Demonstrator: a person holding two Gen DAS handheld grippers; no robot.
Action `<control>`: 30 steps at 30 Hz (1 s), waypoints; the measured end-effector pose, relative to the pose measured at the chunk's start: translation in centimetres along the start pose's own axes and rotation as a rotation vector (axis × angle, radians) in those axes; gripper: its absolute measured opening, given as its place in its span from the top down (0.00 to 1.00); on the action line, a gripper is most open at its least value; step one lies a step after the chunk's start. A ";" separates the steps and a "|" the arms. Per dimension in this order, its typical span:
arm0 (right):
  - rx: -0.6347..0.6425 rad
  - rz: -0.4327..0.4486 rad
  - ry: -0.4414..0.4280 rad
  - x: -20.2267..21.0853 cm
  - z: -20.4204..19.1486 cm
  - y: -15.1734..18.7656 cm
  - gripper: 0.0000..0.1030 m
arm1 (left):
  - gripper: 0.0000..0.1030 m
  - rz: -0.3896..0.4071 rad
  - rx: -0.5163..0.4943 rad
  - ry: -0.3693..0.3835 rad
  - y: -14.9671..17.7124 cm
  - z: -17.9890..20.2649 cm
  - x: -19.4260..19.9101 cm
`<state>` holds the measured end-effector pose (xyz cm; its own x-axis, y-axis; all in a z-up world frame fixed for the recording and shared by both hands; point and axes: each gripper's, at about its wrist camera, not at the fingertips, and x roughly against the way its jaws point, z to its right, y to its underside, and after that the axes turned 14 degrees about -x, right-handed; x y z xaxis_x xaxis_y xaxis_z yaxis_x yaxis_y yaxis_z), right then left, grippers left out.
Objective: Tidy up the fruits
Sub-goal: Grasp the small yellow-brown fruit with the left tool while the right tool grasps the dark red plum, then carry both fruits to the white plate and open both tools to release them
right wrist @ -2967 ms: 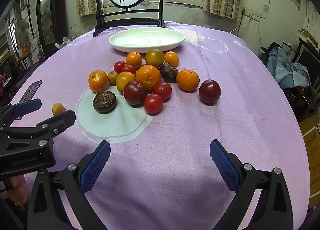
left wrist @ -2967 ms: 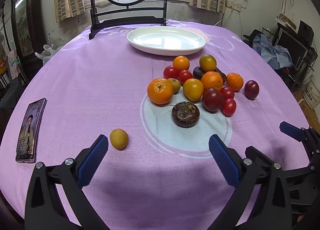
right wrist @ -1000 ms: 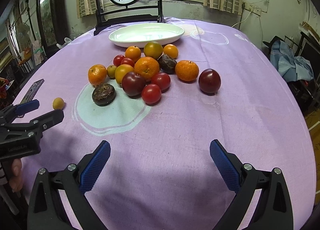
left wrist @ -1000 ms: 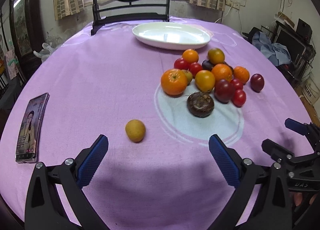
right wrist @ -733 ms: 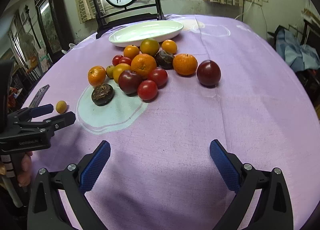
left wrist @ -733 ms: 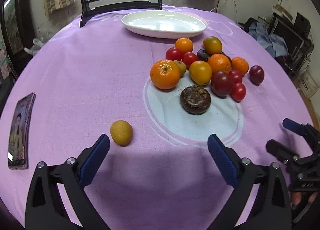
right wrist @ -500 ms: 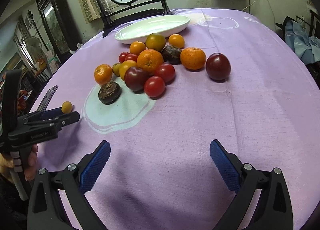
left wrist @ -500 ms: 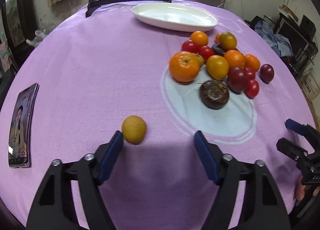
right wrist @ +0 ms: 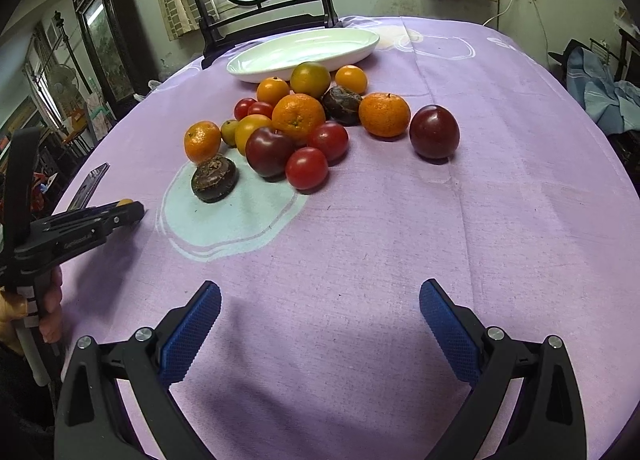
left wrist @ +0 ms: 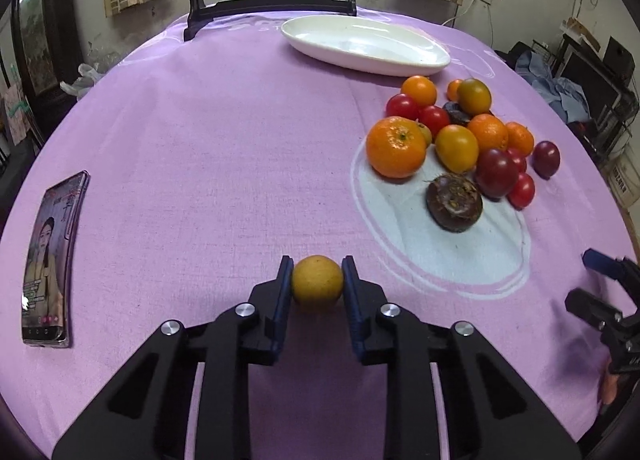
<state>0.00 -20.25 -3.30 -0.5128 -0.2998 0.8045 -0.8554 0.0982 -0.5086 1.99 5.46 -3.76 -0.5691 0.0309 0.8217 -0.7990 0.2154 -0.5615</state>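
Gripping the stray yellow fruit (left wrist: pixel 317 283) between both pads of the left tongs (left wrist: pixel 316 286), narrowed to the fruit's width, low over the purple worktop (left wrist: pixel 200 148) and well apart from the fruit pile (left wrist: pixel 460 140). Probably opening the sorting, with the next move calling for lifting it and carrying it toward the white plate (left wrist: pixel 366 45) beyond the pile. Holding the right tongs (right wrist: pixel 320 324) spread wide, clasping nothing, hovering over bare cloth.
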 end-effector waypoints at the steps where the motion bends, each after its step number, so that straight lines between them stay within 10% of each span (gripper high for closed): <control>1: 0.001 -0.001 0.004 0.0 0.0 0.0 0.03 | 0.77 0.010 -0.011 0.004 0.0 0.4 0.3; 18: 0.151 -0.002 0.321 -4.5 2.8 -7.8 0.04 | 0.77 0.043 -0.086 0.130 -1.4 3.9 0.4; 23: 0.099 -0.001 0.325 -6.3 3.5 -10.5 0.18 | 0.77 0.038 -0.072 0.119 -1.4 3.0 0.3; 27: 0.064 -0.008 0.244 -6.4 3.8 -11.0 0.61 | 0.77 0.040 -0.067 0.114 -1.5 2.4 0.3; 30: 0.056 -0.006 0.251 -6.2 3.7 -10.8 0.62 | 0.77 0.016 -0.070 0.138 -2.0 2.1 0.0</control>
<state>12.70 -22.97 -3.89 -0.5155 -0.0544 0.8552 -0.8569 0.0424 -0.5138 3.21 2.96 -2.88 -0.5457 0.1674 0.8211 -0.7720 0.2808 -0.5703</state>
